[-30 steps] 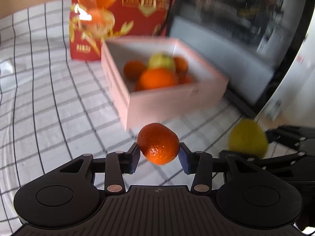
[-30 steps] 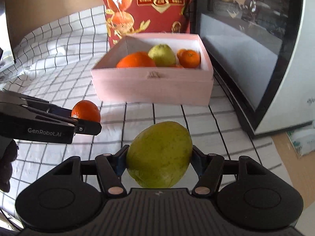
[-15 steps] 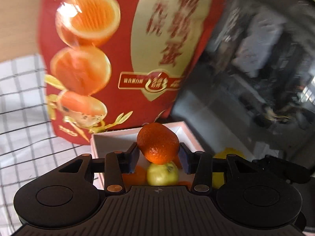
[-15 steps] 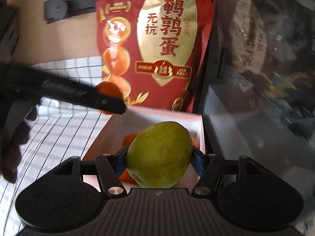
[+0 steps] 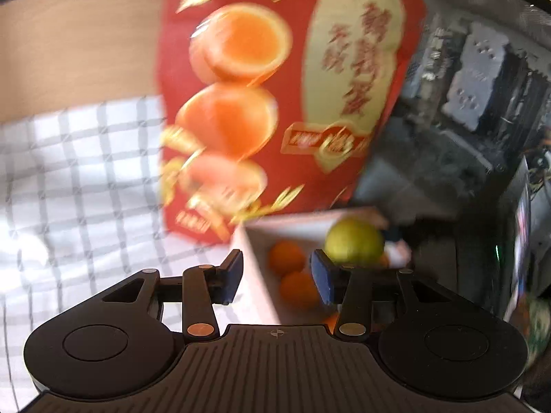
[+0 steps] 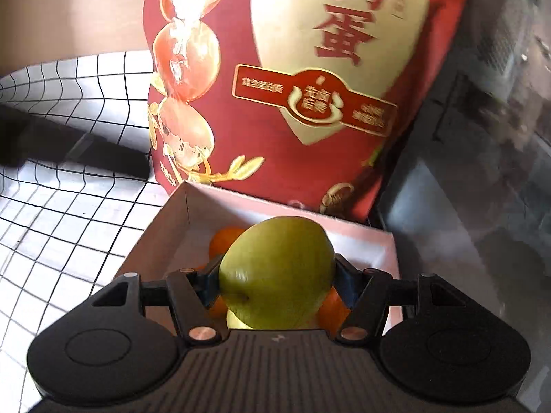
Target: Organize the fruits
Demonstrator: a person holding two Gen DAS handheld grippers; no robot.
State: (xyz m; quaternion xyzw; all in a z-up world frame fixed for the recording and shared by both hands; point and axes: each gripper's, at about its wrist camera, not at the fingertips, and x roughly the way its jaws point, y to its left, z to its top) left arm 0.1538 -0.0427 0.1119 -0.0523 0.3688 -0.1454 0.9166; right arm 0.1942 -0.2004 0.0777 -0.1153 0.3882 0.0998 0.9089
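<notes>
- The left gripper (image 5: 275, 275), low in the centre of its frame, is now standing wide with nothing between its blue pads; 0.5 s ago it was carrying a small orange fruit, so that fruit is most likely among the oranges (image 5: 287, 258) lying in the box just beyond the fingertips.
- The right gripper (image 6: 277, 284), low in the centre of its frame, is still clamping the green fruit (image 6: 277, 273), holding it over the open box with oranges showing under and behind it.
- The pink box (image 6: 162, 237) is filling the lower middle of both views, closer than 1.0 s ago; its near left wall is sitting between the left gripper's pads.
- Judging from this, 1 drop is done and the green fruit is next to be let go.
- Behind the box, the red snack bag (image 6: 310, 79) is standing upright across the upper centre, with the checked cloth (image 5: 79, 179) at mid left and a dark glass-fronted appliance (image 5: 482, 103) at right.
</notes>
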